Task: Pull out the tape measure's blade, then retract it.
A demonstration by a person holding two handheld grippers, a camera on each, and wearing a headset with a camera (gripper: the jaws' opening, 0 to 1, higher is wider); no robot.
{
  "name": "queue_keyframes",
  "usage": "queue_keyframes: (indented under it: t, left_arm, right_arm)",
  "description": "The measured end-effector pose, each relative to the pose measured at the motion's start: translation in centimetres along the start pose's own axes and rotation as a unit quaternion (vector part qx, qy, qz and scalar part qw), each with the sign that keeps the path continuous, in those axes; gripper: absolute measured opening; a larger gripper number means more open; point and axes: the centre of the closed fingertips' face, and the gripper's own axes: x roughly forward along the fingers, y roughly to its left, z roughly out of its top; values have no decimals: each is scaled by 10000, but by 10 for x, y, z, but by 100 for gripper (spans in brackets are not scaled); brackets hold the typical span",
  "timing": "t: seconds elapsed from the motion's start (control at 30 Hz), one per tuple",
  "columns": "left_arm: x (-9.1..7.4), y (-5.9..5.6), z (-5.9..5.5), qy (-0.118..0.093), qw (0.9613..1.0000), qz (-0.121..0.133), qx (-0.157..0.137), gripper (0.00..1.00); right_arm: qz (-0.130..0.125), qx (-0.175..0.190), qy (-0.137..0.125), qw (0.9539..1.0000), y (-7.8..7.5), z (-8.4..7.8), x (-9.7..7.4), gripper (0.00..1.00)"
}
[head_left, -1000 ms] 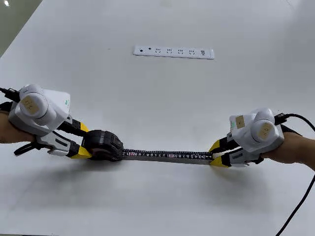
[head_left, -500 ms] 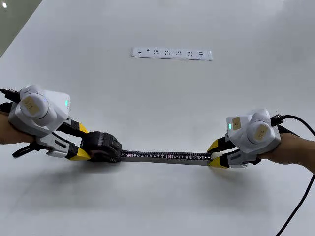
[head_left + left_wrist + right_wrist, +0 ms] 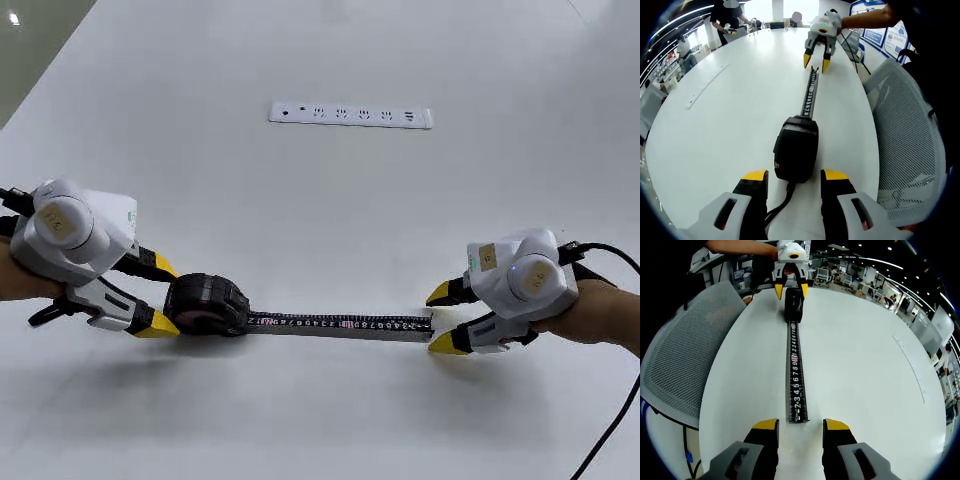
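A black tape measure case (image 3: 207,303) lies on the white table (image 3: 320,210), its blade (image 3: 340,323) drawn out flat to the right. My left gripper (image 3: 163,296) stands open just left of the case; in the left gripper view the case (image 3: 796,147) sits at the yellow tips of that gripper (image 3: 795,176), with gaps on both sides. My right gripper (image 3: 440,320) is open at the blade's end. From the right gripper view, the end of the blade (image 3: 796,375) lies just ahead of my right gripper (image 3: 799,425), untouched.
A white power strip (image 3: 350,113) lies further back on the table. A black cable (image 3: 610,420) trails from the right gripper. A grey mesh chair (image 3: 910,135) stands beside the table's near edge. People are at the table's far end (image 3: 730,15).
Both grippers have opened: the left let go of the case, the right let go of the blade's end. The blade stays drawn out.
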Motion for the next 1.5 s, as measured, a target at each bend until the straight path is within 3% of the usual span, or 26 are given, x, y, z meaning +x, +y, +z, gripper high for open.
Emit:
queue_keyframes:
  t: [0.63, 0.97, 1.5]
  left_arm:
    - [-10, -16, -6, -159, 9987, 179, -447, 51]
    - [-12, -32, -7, -327, 9967, 258, -704, 56]
    - [-13, -48, -4, -684, 9887, 536, -1221, 69]
  right_arm:
    - [-315, 378, -149, 9987, 8, -1, -22, 50]
    - [-439, 677, -227, 9965, 19, -4, -30, 56]
    - [-711, 1192, -528, 9889, 41, 0, -35, 64]
